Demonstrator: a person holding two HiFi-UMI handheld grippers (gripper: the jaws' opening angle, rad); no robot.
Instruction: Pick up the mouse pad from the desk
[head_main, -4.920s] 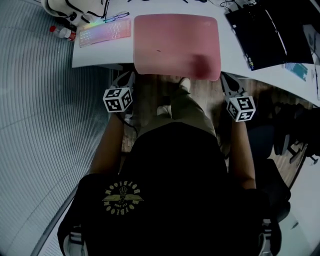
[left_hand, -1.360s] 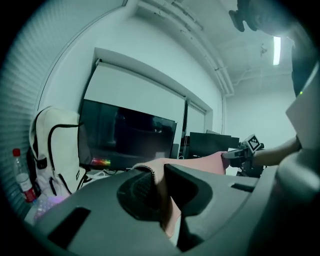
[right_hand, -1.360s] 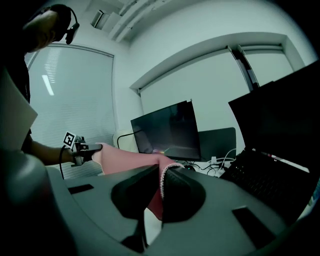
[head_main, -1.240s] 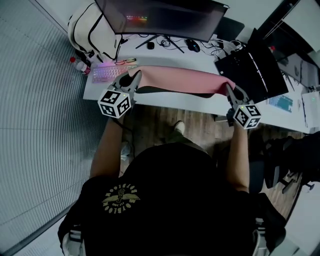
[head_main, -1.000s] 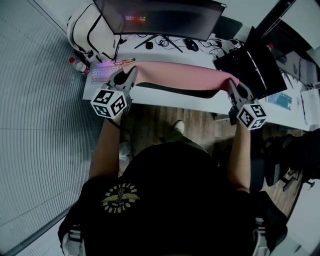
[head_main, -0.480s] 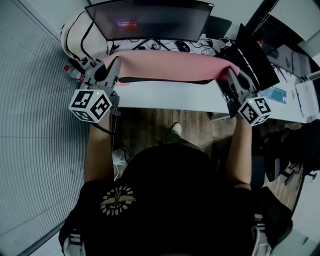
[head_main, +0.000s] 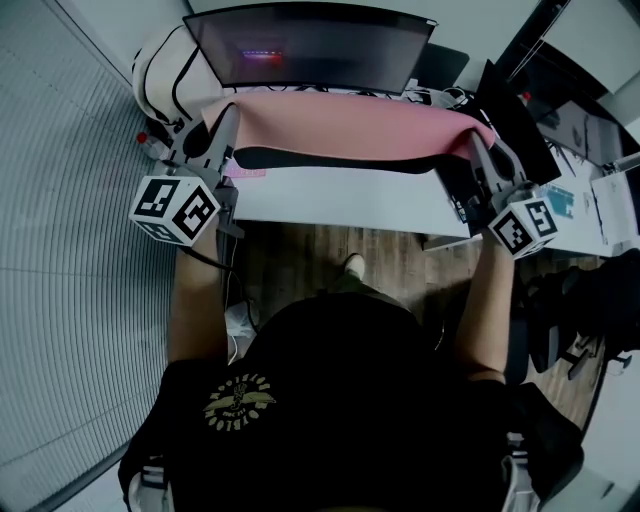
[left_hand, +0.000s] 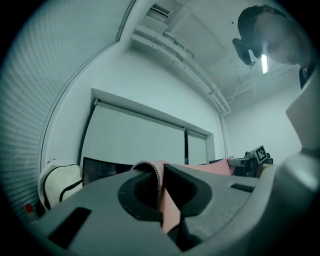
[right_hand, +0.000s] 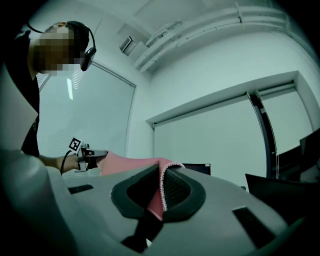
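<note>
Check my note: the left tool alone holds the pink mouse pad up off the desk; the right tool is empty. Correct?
No: the right tool is shut on the mouse pad too, as the right gripper view shows. The left tool and it hold the pad up off the desk.

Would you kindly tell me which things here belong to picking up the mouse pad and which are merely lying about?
Part of the job:
- mouse pad, lifted off the desk
- left gripper, jaws shut on the pad's left corner
- right gripper, jaws shut on its right corner

Just lying about:
- monitor
- white backpack
</note>
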